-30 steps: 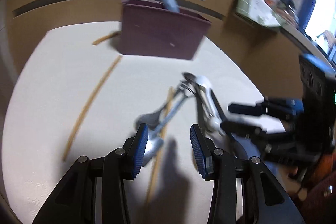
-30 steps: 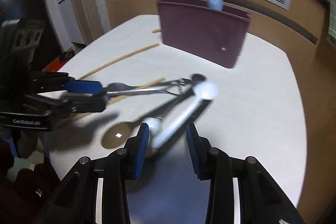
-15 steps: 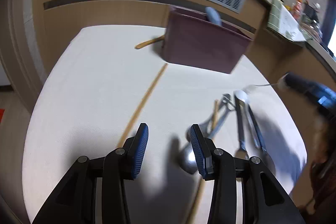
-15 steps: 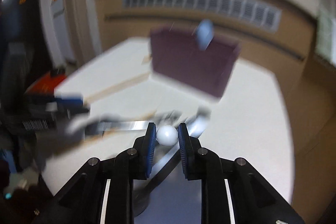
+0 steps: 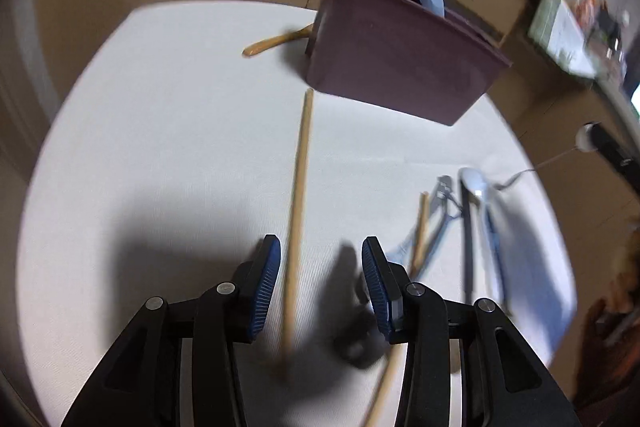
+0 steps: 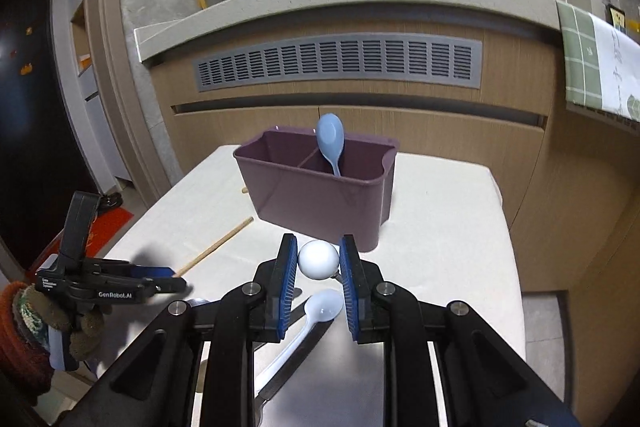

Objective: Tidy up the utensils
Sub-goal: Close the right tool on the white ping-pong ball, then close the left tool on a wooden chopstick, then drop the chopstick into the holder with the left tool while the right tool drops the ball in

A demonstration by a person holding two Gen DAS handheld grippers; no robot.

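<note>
A maroon utensil caddy [image 6: 320, 191] [image 5: 396, 67] stands at the table's far side with a blue spoon [image 6: 331, 143] upright in it. My right gripper [image 6: 319, 263] is shut on the round white end of a utensil [image 6: 318, 259], held above the table in front of the caddy. My left gripper [image 5: 320, 279] is open, low over the table, its jaws astride a long wooden chopstick [image 5: 298, 195]. It also shows in the right wrist view [image 6: 160, 277]. A white spoon [image 6: 316, 315], tongs [image 5: 444, 211] and dark utensils lie on the table.
A second chopstick [image 5: 418, 231] lies among the utensils at the right. A wooden spoon handle [image 5: 276, 43] pokes out left of the caddy. A wooden counter with a grey vent [image 6: 340, 67] rises behind the white-clothed table [image 5: 160, 131].
My right gripper has lifted the white-ended utensil clear of the table, toward the caddy. My left gripper has moved left from the utensil pile, over the long chopstick.
</note>
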